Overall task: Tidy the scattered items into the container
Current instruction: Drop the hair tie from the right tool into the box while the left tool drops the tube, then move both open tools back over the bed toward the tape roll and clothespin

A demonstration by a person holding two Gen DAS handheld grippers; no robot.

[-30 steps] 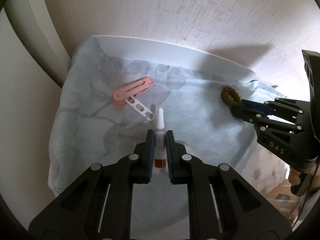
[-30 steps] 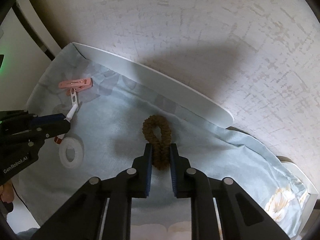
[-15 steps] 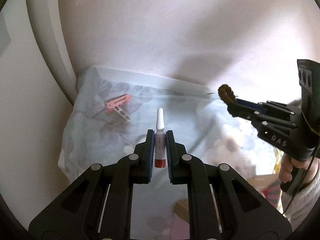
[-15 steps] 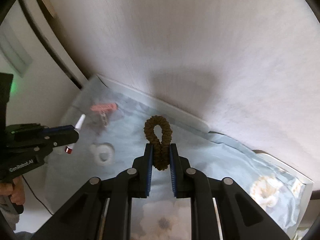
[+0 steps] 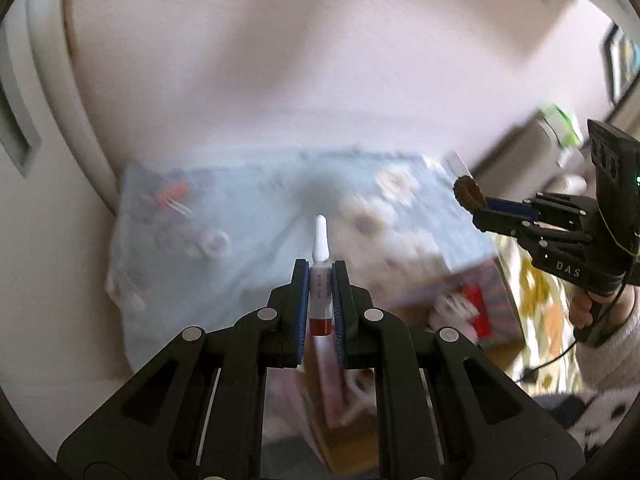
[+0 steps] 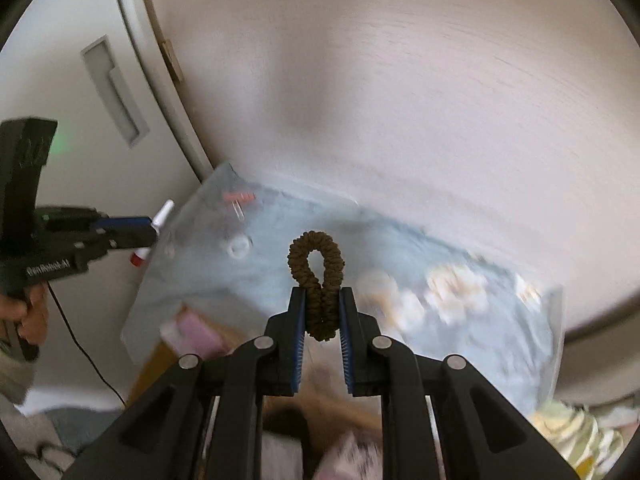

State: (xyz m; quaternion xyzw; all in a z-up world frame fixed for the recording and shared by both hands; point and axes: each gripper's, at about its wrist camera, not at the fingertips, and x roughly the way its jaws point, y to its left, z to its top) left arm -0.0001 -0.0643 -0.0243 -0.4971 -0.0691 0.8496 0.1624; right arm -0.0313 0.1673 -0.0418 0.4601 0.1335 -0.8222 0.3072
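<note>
My left gripper (image 5: 320, 276) is shut on a small white tube (image 5: 320, 280) with a red end and a white nozzle, held well above the blue cloth (image 5: 260, 216). My right gripper (image 6: 322, 300) is shut on a brown hair scrunchie (image 6: 318, 268), also lifted; it shows at the right of the left wrist view (image 5: 468, 194). Pink and white clothes pegs (image 5: 172, 198) and a white tape roll (image 5: 214, 242) still lie on the cloth. A cardboard box (image 5: 452, 308) with blurred contents sits below the grippers.
The blue floral cloth covers a white table against a pale wall (image 6: 400, 80). A white door with a recessed handle (image 6: 116, 92) stands at the left. Patterned fabric (image 5: 536, 304) lies at the right. Both views are motion-blurred.
Both grippers have risen and pulled back from the cloth with their items still held. The table now looks smaller and farther, and the box below has come into view.
</note>
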